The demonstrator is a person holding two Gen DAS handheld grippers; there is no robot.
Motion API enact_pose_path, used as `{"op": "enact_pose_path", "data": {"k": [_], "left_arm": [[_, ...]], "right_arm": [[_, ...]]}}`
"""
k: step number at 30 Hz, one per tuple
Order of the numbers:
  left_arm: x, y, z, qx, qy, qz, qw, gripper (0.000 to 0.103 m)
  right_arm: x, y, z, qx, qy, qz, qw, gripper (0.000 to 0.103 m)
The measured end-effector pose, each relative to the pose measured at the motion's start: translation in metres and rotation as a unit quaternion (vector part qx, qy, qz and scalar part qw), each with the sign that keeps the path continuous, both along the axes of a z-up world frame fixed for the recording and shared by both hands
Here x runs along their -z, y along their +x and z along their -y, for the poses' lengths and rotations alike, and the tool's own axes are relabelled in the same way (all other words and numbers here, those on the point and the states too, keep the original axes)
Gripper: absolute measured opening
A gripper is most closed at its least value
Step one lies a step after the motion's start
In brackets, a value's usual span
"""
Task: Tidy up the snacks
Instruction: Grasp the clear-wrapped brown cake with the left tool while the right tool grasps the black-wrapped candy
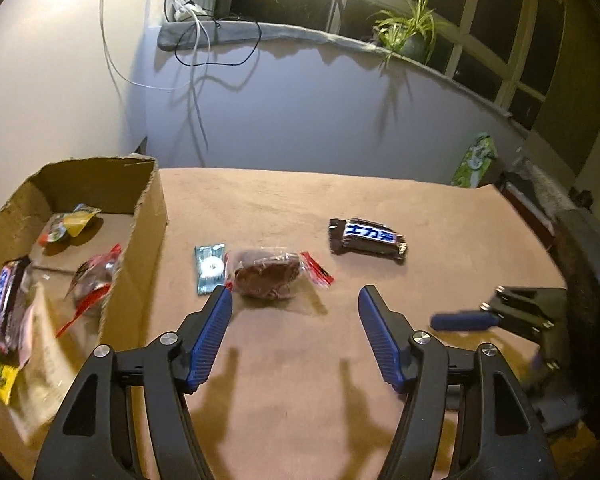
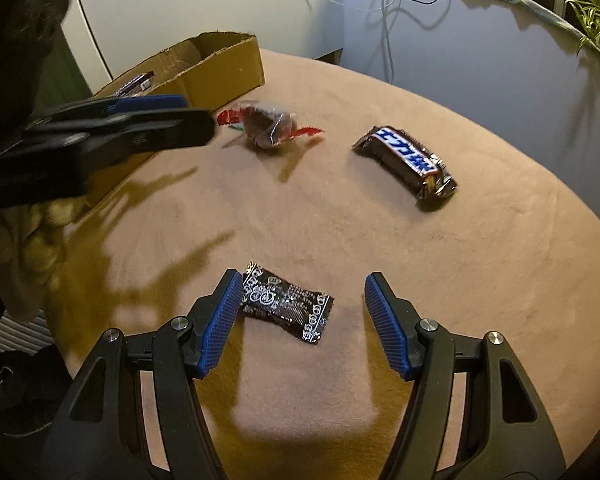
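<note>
- Left wrist view: the left gripper (image 1: 295,300) hangs over the tan table (image 1: 420,208) with its jaws spread and nothing between them; just past its left fingertip lies the clear-wrapped brown cake (image 1: 269,275) with red ends, and the small teal packet (image 1: 209,268) lies just beside that
- Farther right on the cloth sits the dark chocolate bar (image 1: 367,241) with the blue label, well apart from the cake
- The cardboard box (image 1: 150,216) stands at the left edge, already holding several snacks: another wrapped cake, a bar, some yellow and orange packets
- The right gripper (image 1: 464,320) shows at the far right, blurred
- My guess is that sorting is midway, with this hand lining up on the cake; it needs to go forward and a touch left so both pads straddle the wrapper before it closes
- Right wrist view: the right gripper's jaws are released, empty, low over the black printed packet (image 2: 286,303), whose left end sits by the left pad
- The packet lies skewed and only partly in the gap
- Next, I reckon, shift left, drop, pinch, then carry it to the box, minding the other gripper in the way
</note>
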State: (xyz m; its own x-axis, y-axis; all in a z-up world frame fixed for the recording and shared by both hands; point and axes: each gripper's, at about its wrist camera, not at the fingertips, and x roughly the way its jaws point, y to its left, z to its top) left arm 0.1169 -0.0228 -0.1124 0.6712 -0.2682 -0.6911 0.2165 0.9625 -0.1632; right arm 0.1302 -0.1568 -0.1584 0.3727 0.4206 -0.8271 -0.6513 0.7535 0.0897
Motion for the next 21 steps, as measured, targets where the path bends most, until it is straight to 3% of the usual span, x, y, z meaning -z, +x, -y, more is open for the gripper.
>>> {"op": "enact_pose_path", "data": {"k": [4, 14, 21], "left_arm": [[0.007, 0.011, 0.009, -0.006, 0.022, 0.002, 0.9997, 0.065], [0.022, 0.032, 0.018, -0.018, 0.050, -0.004, 0.9986, 0.066], [0.029, 0.046, 0.008, -0.035, 0.028, -0.029, 0.9986, 0.066]], "right_arm": [[0.005, -0.004, -0.001, -0.007, -0.001, 0.004, 1.000, 0.075], [0.010, -0.014, -0.008, -0.009, -0.020, 0.021, 1.000, 0.075], [0.009, -0.015, -0.007, -0.011, -0.016, 0.025, 0.999, 0.057]]}}
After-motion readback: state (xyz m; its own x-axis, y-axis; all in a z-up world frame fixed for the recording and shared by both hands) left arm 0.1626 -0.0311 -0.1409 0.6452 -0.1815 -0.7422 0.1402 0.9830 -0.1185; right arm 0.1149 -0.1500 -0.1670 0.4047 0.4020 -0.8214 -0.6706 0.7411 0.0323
